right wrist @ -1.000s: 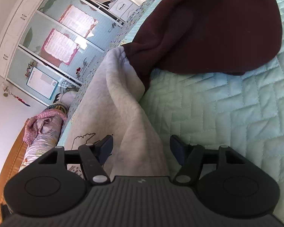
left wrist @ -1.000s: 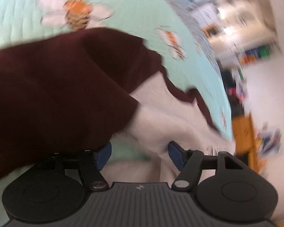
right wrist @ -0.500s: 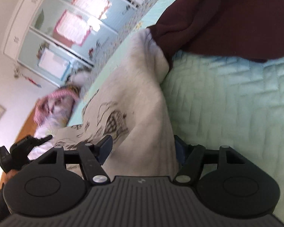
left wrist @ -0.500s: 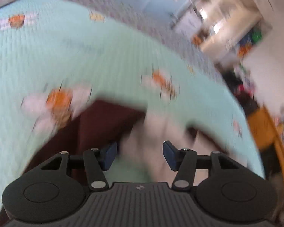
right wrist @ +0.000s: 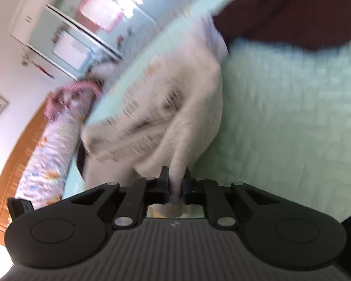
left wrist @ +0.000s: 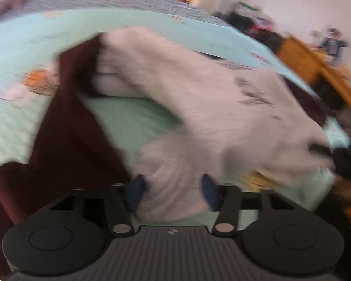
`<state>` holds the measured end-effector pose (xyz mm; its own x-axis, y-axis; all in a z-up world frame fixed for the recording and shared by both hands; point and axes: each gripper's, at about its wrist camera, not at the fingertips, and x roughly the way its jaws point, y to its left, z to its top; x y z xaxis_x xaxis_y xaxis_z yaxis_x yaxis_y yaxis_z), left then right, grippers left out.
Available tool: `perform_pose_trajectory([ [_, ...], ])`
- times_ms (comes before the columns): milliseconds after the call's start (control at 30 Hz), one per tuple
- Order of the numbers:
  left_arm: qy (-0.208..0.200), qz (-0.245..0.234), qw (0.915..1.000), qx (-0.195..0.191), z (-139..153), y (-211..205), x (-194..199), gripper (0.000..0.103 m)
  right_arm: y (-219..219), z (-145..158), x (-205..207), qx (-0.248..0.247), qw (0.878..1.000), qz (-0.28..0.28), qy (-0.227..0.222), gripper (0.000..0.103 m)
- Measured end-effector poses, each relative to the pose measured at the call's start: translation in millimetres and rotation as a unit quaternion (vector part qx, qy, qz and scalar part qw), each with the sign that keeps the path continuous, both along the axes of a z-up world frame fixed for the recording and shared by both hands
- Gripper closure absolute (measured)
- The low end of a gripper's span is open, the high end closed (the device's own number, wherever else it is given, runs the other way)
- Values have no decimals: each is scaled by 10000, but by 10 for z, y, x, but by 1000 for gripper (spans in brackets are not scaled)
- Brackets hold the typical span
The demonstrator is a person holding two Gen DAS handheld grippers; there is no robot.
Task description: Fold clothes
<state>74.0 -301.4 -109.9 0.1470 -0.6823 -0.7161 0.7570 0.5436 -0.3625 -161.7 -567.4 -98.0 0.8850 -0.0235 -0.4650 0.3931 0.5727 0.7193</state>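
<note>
Garment: a pale grey sweatshirt [left wrist: 199, 107] with maroon sleeves [left wrist: 77, 140] and a dark printed drawing on the front is seen raised off the bed, its body bunched and creased between the two grippers; the picture is blurred.
Sleeves: one maroon sleeve is draped down at the left in the left wrist view; in the right wrist view the other [right wrist: 292, 16] is spread flat on the bed at the far end.
Right gripper [right wrist: 175, 185]: the jaws have just been closing and are now seen pinched tight on a thin fold of the grey cloth [right wrist: 182, 121], which is drawn up taut from between the pads.
Left gripper [left wrist: 173, 192]: the jaws have just been closing; a thick wad of grey cloth is held between the blue pads [left wrist: 135, 187], both of which are touched by it.
Bed: a mint-green quilted cover [right wrist: 292, 121] with orange and white flower patches [left wrist: 35, 82] is spread beneath the garment.
Surroundings: a patterned pillow roll [right wrist: 51, 154] and a wooden bed frame [right wrist: 18, 157] are made out at the left of the right wrist view, with glass-fronted cupboards [right wrist: 82, 30] behind.
Obstructions: wooden furniture [left wrist: 316, 70] is seen past the bed's far edge in the left wrist view.
</note>
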Motion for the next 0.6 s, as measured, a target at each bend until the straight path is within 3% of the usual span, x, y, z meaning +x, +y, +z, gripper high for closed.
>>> perform_pose_trajectory([
  [100,523,-579,9961,-418,34,-11,-183,70,-87,501,-192,-263,9967,-179,-741,93],
  [167,713,-981,9896,-772,83,-11,-312,70,-167,831,-308,-440,9912,-274,-1217,93],
  [300,1085,-1203,9774,-1354,125,55,-399,70,-356,1250,-492,-550,9792,-482,-1893,93],
  [367,1186,-1007,9797,-1260,45,71,-356,69,-450,1250,-533,-411,9777,-589,-1973,93],
  [500,1269,-518,9861,-936,-133,91,-296,65,-407,1017,-403,-244,9879,-561,-1423,93],
  [600,1196,-403,9888,-791,-133,67,-357,64,-294,815,-168,-400,9952,-628,-632,89],
])
